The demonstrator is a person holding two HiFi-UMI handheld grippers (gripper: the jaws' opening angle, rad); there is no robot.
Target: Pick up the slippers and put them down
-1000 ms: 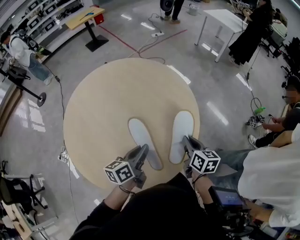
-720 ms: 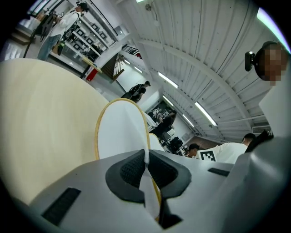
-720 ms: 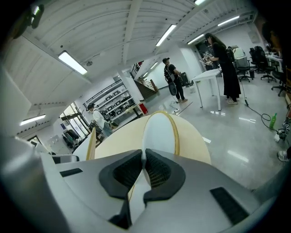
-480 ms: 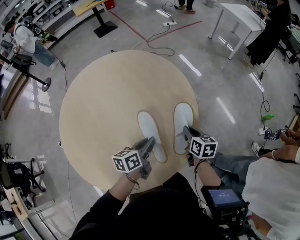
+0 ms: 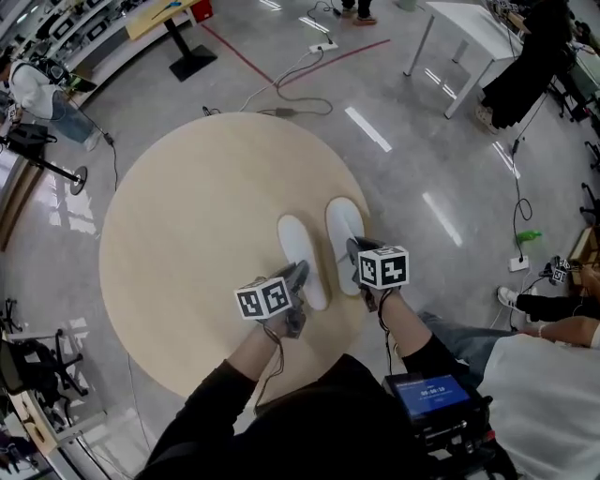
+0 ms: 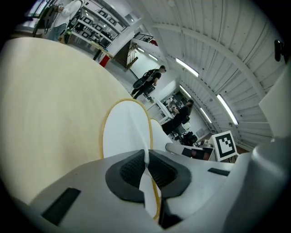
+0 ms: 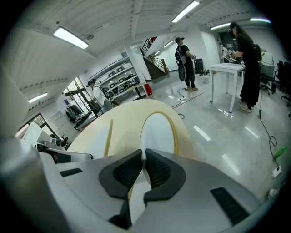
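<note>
Two white slippers with thin yellow rims hang heel-first from my grippers over the near right part of the round beige table (image 5: 187, 234). My left gripper (image 5: 298, 278) is shut on the heel edge of the left slipper (image 5: 302, 246). In the left gripper view the pads (image 6: 132, 168) pinch that slipper (image 6: 125, 132). My right gripper (image 5: 359, 253) is shut on the heel of the right slipper (image 5: 343, 228), whose sole (image 7: 157, 132) stretches ahead of the jaws. The slippers lie side by side, toes pointing away. Whether they touch the tabletop I cannot tell.
A glossy grey floor surrounds the table, with cables (image 5: 300, 94) beyond its far edge. A white table (image 5: 459, 28) and standing people are at the far right. A stand (image 5: 47, 155) is at the left. A person in white (image 5: 553, 366) sits at the near right.
Both grippers have carried the slippers down and further out over the table. The slippers now look smaller and sit closer together.
</note>
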